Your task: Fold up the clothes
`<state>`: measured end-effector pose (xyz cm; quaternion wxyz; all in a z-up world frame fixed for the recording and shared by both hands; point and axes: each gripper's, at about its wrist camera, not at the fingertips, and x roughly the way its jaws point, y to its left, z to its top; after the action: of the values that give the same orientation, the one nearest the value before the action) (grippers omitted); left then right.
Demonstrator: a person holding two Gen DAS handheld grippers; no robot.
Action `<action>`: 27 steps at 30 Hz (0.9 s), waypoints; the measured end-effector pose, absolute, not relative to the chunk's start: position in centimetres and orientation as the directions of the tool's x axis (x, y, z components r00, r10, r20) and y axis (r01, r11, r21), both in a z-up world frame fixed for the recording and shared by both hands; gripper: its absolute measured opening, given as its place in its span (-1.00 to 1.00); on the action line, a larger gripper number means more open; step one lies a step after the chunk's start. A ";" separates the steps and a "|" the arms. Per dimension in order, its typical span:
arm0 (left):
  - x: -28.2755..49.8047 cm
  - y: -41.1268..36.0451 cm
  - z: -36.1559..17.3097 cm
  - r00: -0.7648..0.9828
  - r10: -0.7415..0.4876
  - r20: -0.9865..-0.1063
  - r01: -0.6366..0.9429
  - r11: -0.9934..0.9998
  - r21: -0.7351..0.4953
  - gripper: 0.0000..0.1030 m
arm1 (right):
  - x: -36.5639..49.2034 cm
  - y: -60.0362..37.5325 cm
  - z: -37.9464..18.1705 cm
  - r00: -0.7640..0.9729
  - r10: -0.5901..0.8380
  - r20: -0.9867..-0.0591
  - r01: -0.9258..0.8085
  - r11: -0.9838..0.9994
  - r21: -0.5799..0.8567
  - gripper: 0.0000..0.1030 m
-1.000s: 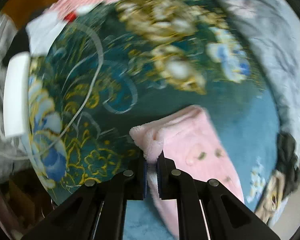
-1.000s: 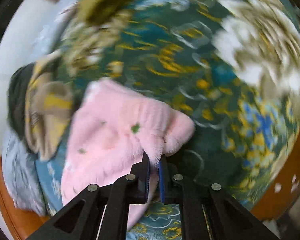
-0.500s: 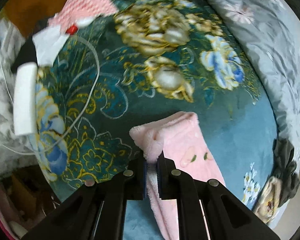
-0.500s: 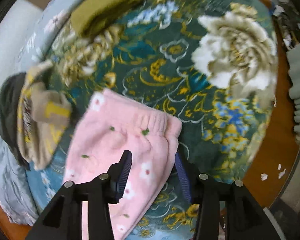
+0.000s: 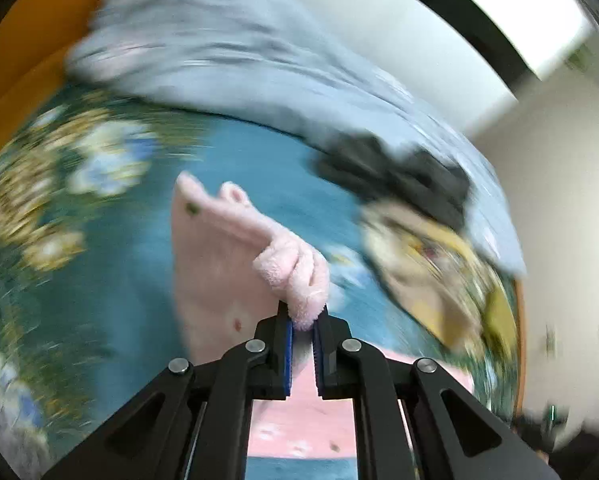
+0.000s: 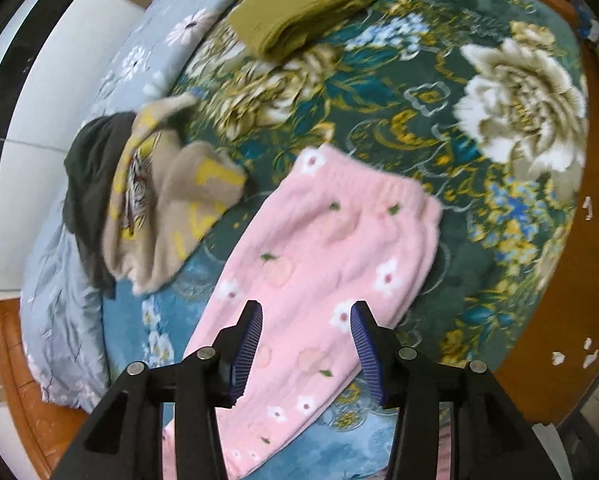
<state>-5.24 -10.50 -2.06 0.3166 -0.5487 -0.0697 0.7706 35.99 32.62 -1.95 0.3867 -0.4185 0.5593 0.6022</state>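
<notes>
Lying flat, fluffy pink floral trousers (image 6: 331,256)

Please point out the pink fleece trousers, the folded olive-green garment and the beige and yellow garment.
pink fleece trousers (image 6: 323,264): right wrist view, middle.
folded olive-green garment (image 6: 303,8): right wrist view, top surface.
beige and yellow garment (image 6: 171,216): right wrist view, middle.

We see pink pants (image 6: 331,256) w/ white flowers & green bits, a dark green blanket (image 6: 427,92) w/ big flowers, an olive top (image 6: 307,12), a tan & yellow top (image 6: 171,216)
</notes>
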 end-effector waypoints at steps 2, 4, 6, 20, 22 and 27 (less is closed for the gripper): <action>-2.3 -5.8 -3.3 -0.119 0.582 -0.805 -0.480 -0.743 -0.467 -0.84 | 36.4 33.0 -2.9 -0.353 -0.024 -0.935 -0.931 -0.091 0.354 -0.04; 0.6 -1.7 -6.8 -0.040 0.534 -0.845 -0.498 -0.744 -0.446 -0.84 | 36.7 33.5 -3.8 -0.356 -0.046 -0.933 -0.927 -0.106 0.359 -0.04; 3.4 2.0 -10.5 0.036 0.470 -0.882 -0.510 -0.750 -0.420 -0.84 | 37.1 33.9 -4.7 -0.357 -0.068 -0.931 -0.924 -0.121 0.363 -0.04; 11.9 7.9 -16.5 0.043 0.172 -0.984 -0.594 -0.788 -0.163 -0.83 | 42.2 37.9 -10.5 -0.363 -0.166 -0.917 -0.916 -0.119 0.384 -0.04; 11.6 7.6 -17.0 0.045 0.156 -0.987 -0.559 -0.815 -0.154 -0.83 | 43.6 38.6 -11.0 -0.360 -0.165 -0.918 -0.922 -0.087 0.377 -0.04; 11.0 6.2 -18.6 0.130 0.148 -0.980 -0.430 -0.882 -0.190 -0.75 | 41.8 37.8 -11.0 -0.397 -0.202 -0.895 -0.889 -0.155 0.430 -0.04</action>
<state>11.02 6.17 -18.57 0.2218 -0.7180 0.0983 0.6524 41.77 37.75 -10.96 0.2868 -0.4681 0.5831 0.5989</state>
